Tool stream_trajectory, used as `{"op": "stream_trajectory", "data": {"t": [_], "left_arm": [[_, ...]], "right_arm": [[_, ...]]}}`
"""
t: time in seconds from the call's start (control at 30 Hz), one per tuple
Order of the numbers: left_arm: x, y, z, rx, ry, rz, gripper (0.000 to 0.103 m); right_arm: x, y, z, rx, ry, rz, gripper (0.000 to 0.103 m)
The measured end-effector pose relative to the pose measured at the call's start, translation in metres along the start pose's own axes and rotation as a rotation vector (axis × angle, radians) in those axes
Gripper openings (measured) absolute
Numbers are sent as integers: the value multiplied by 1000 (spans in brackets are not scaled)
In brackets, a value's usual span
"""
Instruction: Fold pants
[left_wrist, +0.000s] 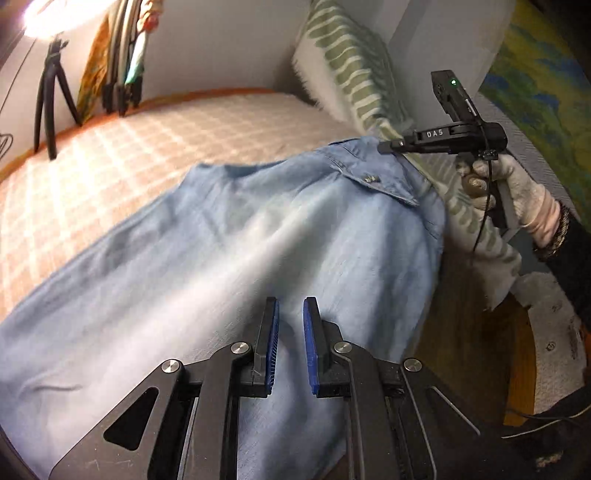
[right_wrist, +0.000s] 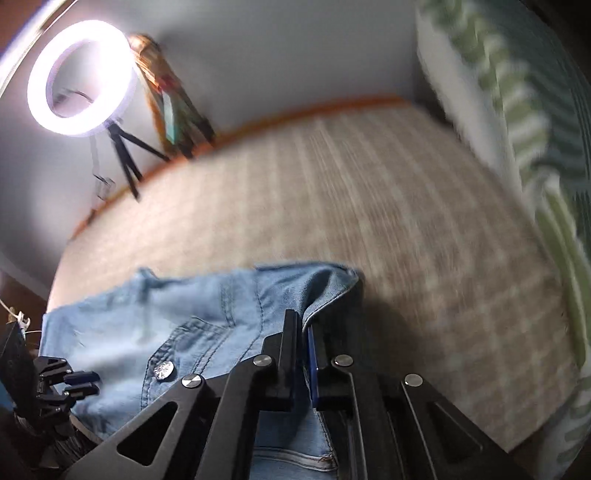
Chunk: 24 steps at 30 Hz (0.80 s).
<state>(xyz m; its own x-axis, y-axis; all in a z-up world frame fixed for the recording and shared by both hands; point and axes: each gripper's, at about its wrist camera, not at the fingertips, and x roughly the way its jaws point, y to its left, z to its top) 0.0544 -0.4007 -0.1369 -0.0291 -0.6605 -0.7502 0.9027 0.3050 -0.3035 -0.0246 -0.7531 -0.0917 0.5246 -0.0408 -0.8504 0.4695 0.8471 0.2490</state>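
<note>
Checked cream-and-orange bed cover (left_wrist: 155, 133) carries the light-blue denim pants (left_wrist: 229, 236), spread across its near side with bare cover beyond up to the wall. The right gripper (right_wrist: 303, 325), lettered "DAS" on its body in the left view and held in a white-gloved hand (left_wrist: 517, 188), pitches downward, clenched on the pants' waistband edge. The left gripper (left_wrist: 291, 314) tilts down over the denim, its blue pads (left_wrist: 309, 332) nearly together with only a narrow gap and no cloth seen between them.

ring light (right_wrist: 81, 77) glare upper left | dim room | motion blur | fisheye edges
</note>
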Motion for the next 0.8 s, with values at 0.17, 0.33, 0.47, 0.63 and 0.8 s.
{"op": "stream_trajectory", "data": {"t": [0.17,0.33,0.47,0.63,0.8], "left_arm": [[-1,-9,-11,22,18,-18,12],[-3,-6,-23,3,44,-39,19],[-16,-9,-32,-13,18,-33,19],[-43,-8,-42,-28,-38,-4,19],[-38,-1,-43,-29,-27,36,19]], "right_arm": [[-4,-13,-1,-15,5,-18,42],[-4,-17,17,-42,-63,5,89],[32,-32,25,4,17,13,89],[53,-42,16,85,54,162,80],[51,-29,6,114,47,207,14]]}}
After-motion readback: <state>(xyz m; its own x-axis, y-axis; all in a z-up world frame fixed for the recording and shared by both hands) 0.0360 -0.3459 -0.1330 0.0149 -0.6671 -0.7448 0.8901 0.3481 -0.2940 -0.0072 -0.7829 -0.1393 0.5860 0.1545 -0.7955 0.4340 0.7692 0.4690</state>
